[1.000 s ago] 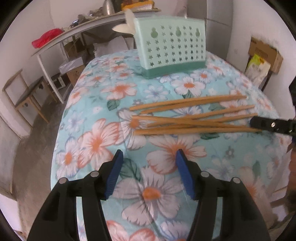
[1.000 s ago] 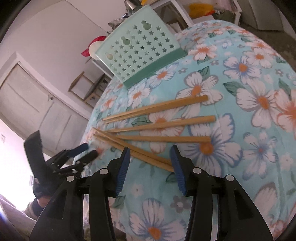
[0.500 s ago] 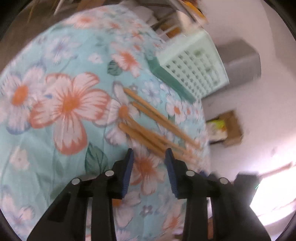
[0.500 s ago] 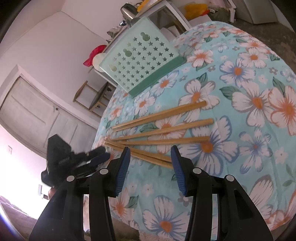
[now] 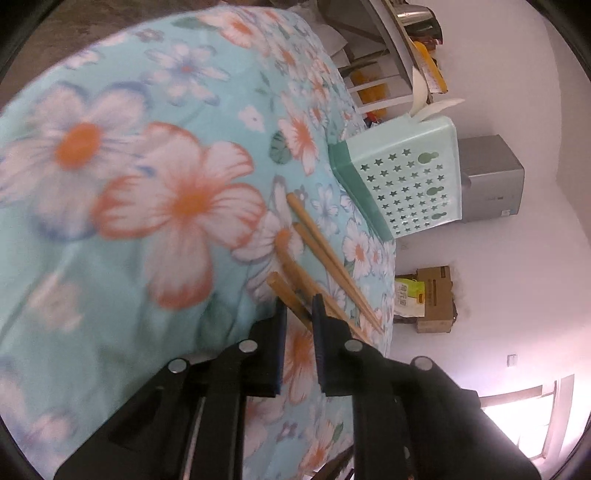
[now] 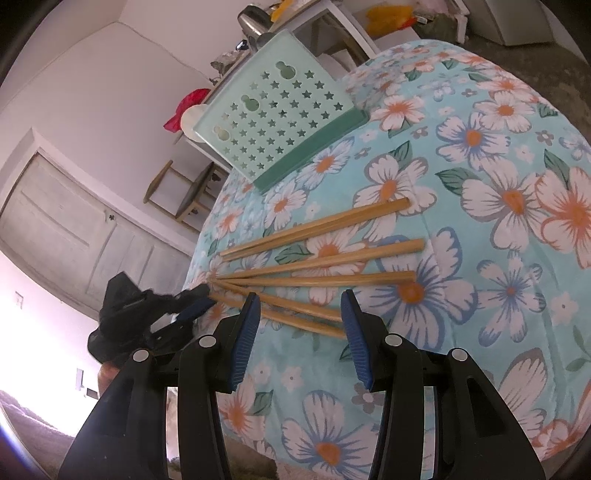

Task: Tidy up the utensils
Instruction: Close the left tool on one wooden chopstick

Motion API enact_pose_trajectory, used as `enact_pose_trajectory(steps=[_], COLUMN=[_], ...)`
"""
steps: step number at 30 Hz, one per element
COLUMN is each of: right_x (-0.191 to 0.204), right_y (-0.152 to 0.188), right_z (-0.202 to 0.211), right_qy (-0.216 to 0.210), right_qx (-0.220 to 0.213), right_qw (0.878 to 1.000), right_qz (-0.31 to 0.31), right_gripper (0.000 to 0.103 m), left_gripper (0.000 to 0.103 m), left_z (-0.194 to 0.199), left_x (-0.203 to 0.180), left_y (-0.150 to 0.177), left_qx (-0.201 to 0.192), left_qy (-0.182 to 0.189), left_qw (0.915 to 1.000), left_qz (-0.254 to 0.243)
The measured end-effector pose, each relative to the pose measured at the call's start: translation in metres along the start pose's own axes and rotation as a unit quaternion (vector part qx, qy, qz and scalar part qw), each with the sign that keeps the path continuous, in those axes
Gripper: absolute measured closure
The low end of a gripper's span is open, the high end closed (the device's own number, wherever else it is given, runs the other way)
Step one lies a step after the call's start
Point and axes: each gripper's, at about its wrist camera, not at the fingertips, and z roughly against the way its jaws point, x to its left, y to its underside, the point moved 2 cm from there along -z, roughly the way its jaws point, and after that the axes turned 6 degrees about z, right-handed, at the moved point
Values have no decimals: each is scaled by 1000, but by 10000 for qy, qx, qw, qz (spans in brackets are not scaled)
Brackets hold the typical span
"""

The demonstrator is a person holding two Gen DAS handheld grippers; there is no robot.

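Several wooden chopsticks [image 5: 321, 251] lie fanned on the flowered tablecloth [image 5: 155, 258]. My left gripper [image 5: 298, 310] is rolled onto its side at their converging ends. Its jaws are closing, with the nearest chopstick [image 5: 286, 291] between them and a small gap still showing. The right wrist view shows the same left gripper [image 6: 201, 299] at the left tips of the chopsticks [image 6: 325, 258]. My right gripper [image 6: 299, 310] hovers open just in front of the two nearest chopsticks and holds nothing. A mint utensil holder [image 6: 273, 118] with star holes stands behind them, also seen as the holder [image 5: 406, 184] with a white spoon [image 5: 439, 107] in it.
The table edge drops away close behind the holder. Beyond it are a white shelf with a metal kettle [image 6: 255, 18], a wooden chair [image 6: 184, 192], a grey cabinet [image 5: 491, 177] and a cardboard box [image 5: 436, 299] by the wall.
My left gripper rolled onto its side, moved in to the chopstick ends and narrowed its jaws around the nearest one. The right gripper stayed where it was, still open.
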Motion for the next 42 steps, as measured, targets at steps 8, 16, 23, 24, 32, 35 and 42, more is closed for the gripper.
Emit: enact_pose_trajectory(steps=[8,16,23,24,32,35,42], right_x=[3,7,6,6,9,7,8], right_y=[0,3,4,4,4,4,2], right_z=[-3,-1,-2,-2,0,-1,0], right_qy=[-71,-41,-70,-70,-73,-83,-101], right_qx=[3,-17,-17,-6,-49,-42,-68], right_qw=[10000,10000,10000,10000,9999,10000,9999], right_qz=[18,74,34,31,53,36,72], right_gripper=[59,59,59,59,59,59,59], left_gripper=[90,77,76,77,89,89,89], left_z=[30,18,9,8,6,7,6], left_x=[19,16,18,18,24,22,19], left_y=[3,5,3,3,3,4,5], left_qx=[-170,84,146,135,80,40,-5], left_qy=[-169,5,-19,-10,-162,-215,-237], left_qw=[9994,9986,9964,9962,9963,9970,9976], left_qz=[250,516,833,856,837,744,645])
